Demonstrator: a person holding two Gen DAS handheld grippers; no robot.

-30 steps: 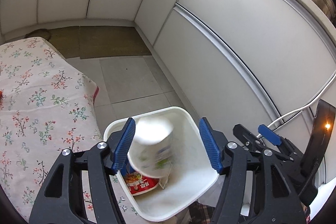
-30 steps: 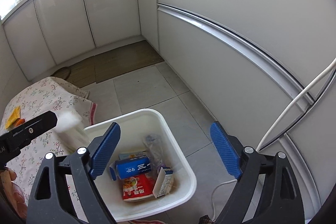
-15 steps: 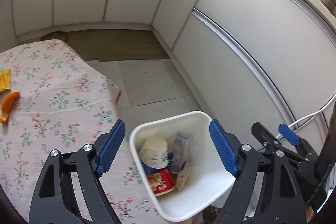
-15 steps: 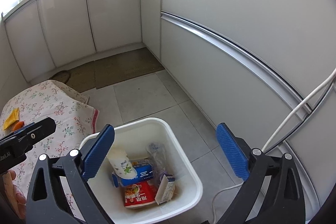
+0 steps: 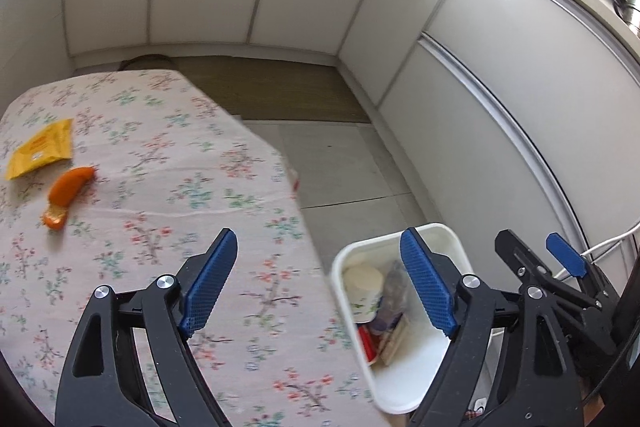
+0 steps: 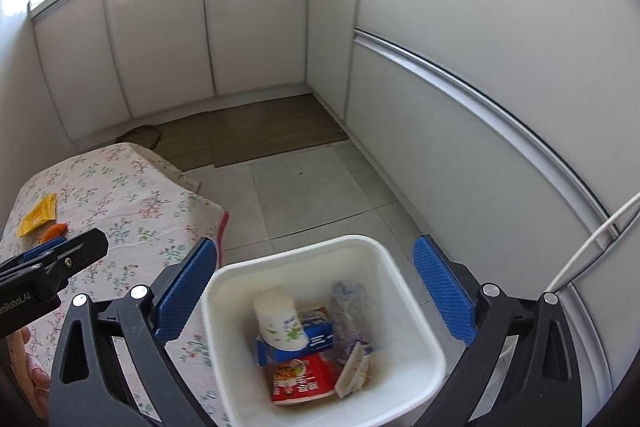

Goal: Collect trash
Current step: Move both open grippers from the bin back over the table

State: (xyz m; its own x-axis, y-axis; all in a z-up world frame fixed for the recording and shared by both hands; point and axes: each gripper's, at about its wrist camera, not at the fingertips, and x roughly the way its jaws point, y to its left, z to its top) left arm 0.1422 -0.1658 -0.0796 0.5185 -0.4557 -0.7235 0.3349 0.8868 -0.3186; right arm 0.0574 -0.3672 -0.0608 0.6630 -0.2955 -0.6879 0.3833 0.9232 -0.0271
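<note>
Left wrist view: my left gripper [image 5: 320, 283] stands wide, its jaws just finished opening, with nothing between the blue pads; it hangs over the edge of the floral cloth [image 5: 160, 187] and the white bin [image 5: 452, 239] on the floor beside it. On the cloth, far left: one yellow packet [image 5: 42, 149] and one orange peel [image 5: 66, 195], close together but apart. In the bin: a white cup [image 5: 362, 287] lying bottom-up, a crumpled clear wrapper [image 5: 394, 285], a red packet [image 5: 366, 345], partly hidden. At the right edge, my right gripper [image 5: 560, 263] shows its blue pad, beside a white cable [image 5: 608, 247]. Right wrist view: my right gripper [image 6: 316, 291] is spread about as wide as it goes, having just widened further, holding nothing; the bin [image 6: 416, 307] sits below between the pads. Contents: cup [image 6: 280, 323] tipped on a blue carton [image 6: 320, 337], clear wrapper [image 6: 346, 303], red packet [image 6: 302, 379], a small white carton [image 6: 352, 371]. Left: cloth [image 6: 132, 203], yellow packet [image 6: 38, 213], peel [image 6: 54, 231], the left gripper's black frame [image 6: 52, 263], and fingers [image 6: 24, 359] of a hand.
</note>
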